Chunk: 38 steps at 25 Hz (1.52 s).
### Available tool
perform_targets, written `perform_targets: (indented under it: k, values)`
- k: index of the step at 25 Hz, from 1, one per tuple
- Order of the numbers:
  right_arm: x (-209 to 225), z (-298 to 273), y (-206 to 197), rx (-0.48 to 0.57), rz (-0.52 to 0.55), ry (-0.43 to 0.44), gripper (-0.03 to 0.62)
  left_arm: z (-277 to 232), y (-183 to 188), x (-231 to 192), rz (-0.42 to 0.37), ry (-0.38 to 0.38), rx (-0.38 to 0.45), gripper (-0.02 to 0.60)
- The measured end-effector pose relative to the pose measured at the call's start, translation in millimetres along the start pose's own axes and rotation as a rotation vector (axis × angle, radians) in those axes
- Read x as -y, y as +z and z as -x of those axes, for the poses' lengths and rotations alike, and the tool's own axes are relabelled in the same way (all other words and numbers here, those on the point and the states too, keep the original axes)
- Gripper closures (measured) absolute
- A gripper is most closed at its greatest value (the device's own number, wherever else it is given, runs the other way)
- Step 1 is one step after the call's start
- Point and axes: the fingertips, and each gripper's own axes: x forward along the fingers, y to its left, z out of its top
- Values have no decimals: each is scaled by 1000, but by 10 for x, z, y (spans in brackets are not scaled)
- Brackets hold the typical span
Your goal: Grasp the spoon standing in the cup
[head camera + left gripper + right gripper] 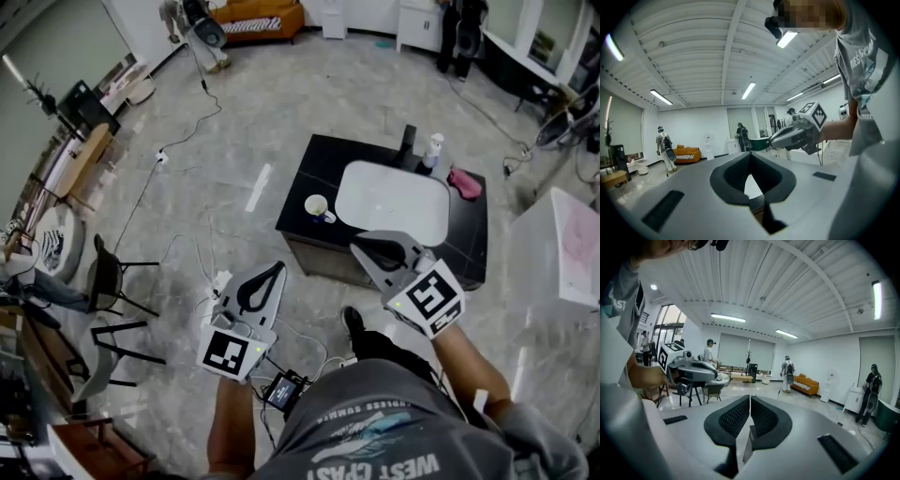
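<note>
Grey shirt [375, 422] nearest; left tongs [279, 268] closed, empty; cup [317, 206], spoon barely discernible, stands untouched on black counter [323, 169]; right tongs [357, 247] closed, empty, well short of it; grasp judged not yet begun.

A person is holding two grey plastic grippers out in front of the body, seen from above. The left gripper [277, 268], at seven o'clock in the head view, is pointing toward one o'clock, with its black-padded jaws meeting at the tips. The bare left forearm [230, 422] is reaching up from the bottom edge to the left marker cube [228, 353], black and white. The right gripper [360, 246], at four o'clock, is pointing toward ten o'clock, jaws closed to a thin slit. The bare right forearm [467, 361] is stretching out behind the right marker cube [434, 299]. The two tips are angling toward each other but are well apart.
</note>
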Motion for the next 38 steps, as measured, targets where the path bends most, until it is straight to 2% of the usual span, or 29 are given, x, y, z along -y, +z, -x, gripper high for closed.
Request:
perform_targets:
  k: [6,10,18,25,38]
  values:
    - [351,-532,-307,-40,6,53,560,-392,-176,-356,29,14,-31,580]
    - [440,-900,-540,-71,57,110,557,-579,-330,-597,62,31,-55,580]
    - [547,-1478,-1156,-156,96,196,484,-896,-779,-930,135,45,-111,580]
    - [610,-1865,-1700,-224,158,261,451,-1116,-1169,-1095,192,49,-160,580]
    - [613,-2372,-2346,-300,264,354,445,-1359,-1699,-1292,269,70,-233,580]
